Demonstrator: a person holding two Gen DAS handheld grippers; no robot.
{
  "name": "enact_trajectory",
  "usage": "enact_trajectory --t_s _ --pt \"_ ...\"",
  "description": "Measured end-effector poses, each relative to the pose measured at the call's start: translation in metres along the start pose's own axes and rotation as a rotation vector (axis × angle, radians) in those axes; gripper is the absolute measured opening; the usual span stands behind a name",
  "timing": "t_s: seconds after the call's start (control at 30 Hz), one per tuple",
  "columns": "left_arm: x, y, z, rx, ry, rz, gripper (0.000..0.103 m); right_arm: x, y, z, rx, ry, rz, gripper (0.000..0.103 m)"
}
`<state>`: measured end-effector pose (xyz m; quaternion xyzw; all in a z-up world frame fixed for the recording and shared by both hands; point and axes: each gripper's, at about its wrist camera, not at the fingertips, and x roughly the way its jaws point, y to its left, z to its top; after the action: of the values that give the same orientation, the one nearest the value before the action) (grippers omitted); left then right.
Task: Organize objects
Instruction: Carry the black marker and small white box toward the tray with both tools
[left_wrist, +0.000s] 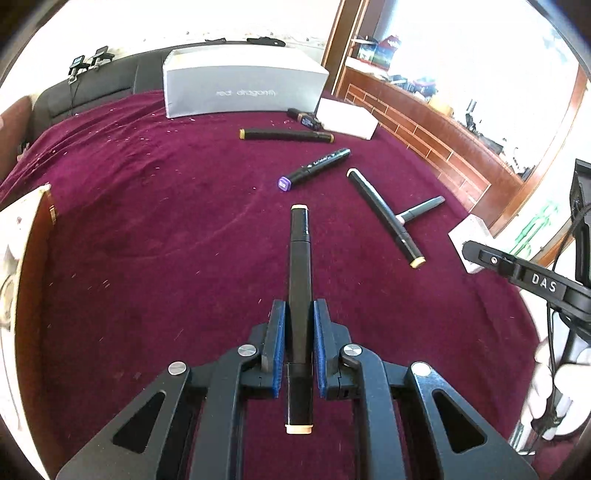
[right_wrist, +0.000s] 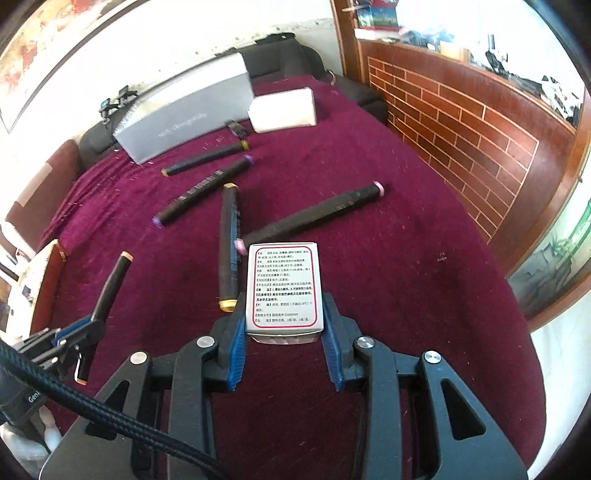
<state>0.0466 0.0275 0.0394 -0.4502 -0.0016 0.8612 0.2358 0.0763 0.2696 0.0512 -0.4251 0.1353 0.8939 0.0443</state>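
My left gripper (left_wrist: 299, 325) is shut on a black marker (left_wrist: 300, 266) with beige ends, which points forward above the maroon cloth (left_wrist: 147, 240). The right wrist view shows that gripper (right_wrist: 85, 325) and marker (right_wrist: 112, 284) at the lower left. My right gripper (right_wrist: 284, 325) is shut on a small white printed box (right_wrist: 283, 286), its blue pads pressing both sides. In the left wrist view, one finger of the right gripper (left_wrist: 480, 254) enters from the right with the box (left_wrist: 469, 232). Several black markers lie loose ahead: a yellow-ended one (left_wrist: 286, 134), a purple-ended one (left_wrist: 314, 168) and a long one (left_wrist: 384, 216) lying over a grey one (left_wrist: 421, 208).
A grey carton (left_wrist: 243, 88) stands at the back of the cloth. A white box (left_wrist: 347, 118) sits to its right, with a short marker (left_wrist: 304, 118) beside it. A wood-panelled wall (right_wrist: 461, 129) runs along the right. A wooden piece (left_wrist: 33, 236) stands at the left edge.
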Motion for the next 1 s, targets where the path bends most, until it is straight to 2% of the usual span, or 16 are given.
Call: enact_trajectory --t_s 0.13,0.27,0.4,0.6,0.8,1.0 --pt "-0.033 0.012 -0.009 -0.025 -0.039 -0.023 0.011 -0.015 0.028 0.002 -0.030 -0.006 0.066 0.033" --pt "-0.071 0.035 -0.017 -0.060 -0.090 -0.020 0.011 -0.024 0.072 0.001 -0.104 -0.008 0.119 0.033" --pt "-0.110 0.075 -0.029 -0.122 -0.149 0.027 0.012 -0.026 0.119 -0.005 -0.170 0.010 0.188 0.033" --pt "-0.153 0.139 -0.055 -0.210 -0.211 0.154 0.012 -0.028 0.194 -0.018 -0.280 0.063 0.296 0.033" --pt "-0.166 0.199 -0.085 -0.332 -0.218 0.234 0.012 -0.028 0.266 -0.035 -0.379 0.100 0.383 0.034" --pt "-0.158 0.236 -0.097 -0.376 -0.192 0.291 0.012 -0.014 0.336 -0.058 -0.478 0.151 0.432 0.034"
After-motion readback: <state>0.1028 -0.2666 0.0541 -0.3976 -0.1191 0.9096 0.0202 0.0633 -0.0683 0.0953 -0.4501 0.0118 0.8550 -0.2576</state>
